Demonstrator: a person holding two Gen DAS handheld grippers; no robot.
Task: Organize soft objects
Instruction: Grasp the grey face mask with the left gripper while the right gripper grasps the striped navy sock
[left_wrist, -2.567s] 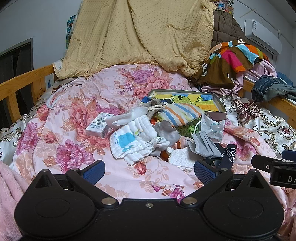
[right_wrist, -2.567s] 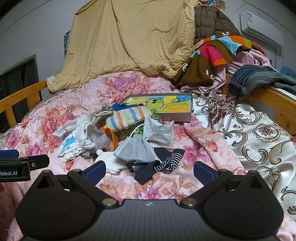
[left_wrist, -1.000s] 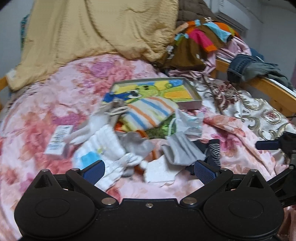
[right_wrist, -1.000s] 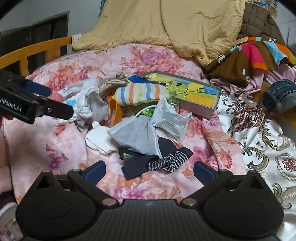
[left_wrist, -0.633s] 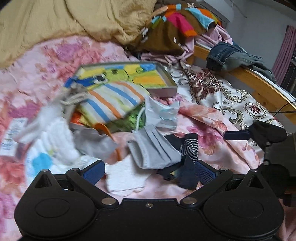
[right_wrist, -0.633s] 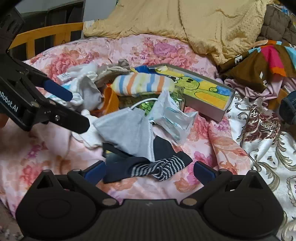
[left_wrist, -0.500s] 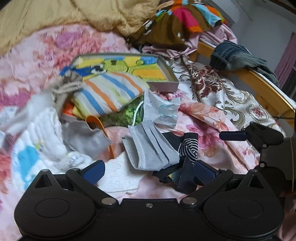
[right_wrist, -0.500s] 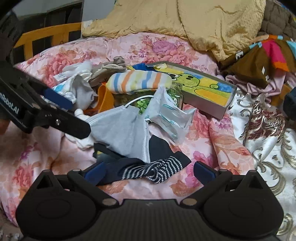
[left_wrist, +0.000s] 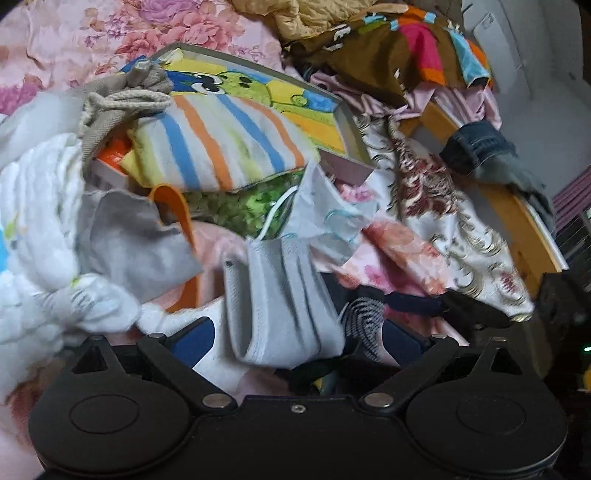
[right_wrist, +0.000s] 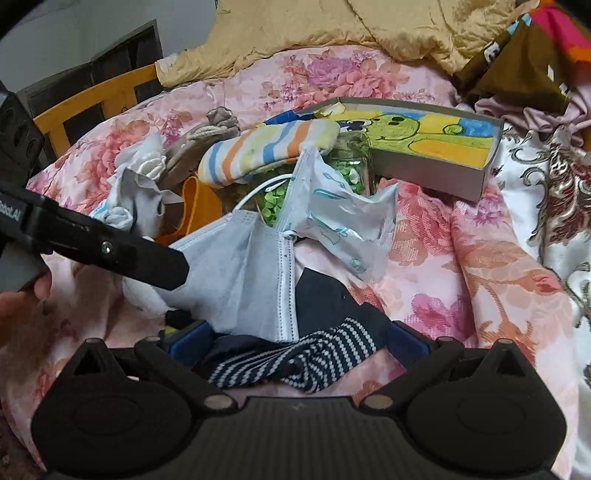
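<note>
A heap of soft items is seen on a pink floral bedspread (right_wrist: 424, 266). A grey face mask (left_wrist: 280, 299) lies between the wide blue pads of the left gripper (left_wrist: 295, 341), whose jaws are closing without pressing it. A navy striped sock (right_wrist: 295, 360) lies between the widely spread fingers of the right gripper (right_wrist: 297, 341), ungripped. Farther off, a striped sock (right_wrist: 266, 147) is draped beside a shallow picture box (right_wrist: 436, 147).

Bed (right_wrist: 369, 77) with pink floral cover, wooden bed rail (right_wrist: 92, 96) at left, another rail (left_wrist: 517, 206) at right. White wall (left_wrist: 546, 74) behind. Dark window (right_wrist: 110, 55) at left. Dim indoor light.
</note>
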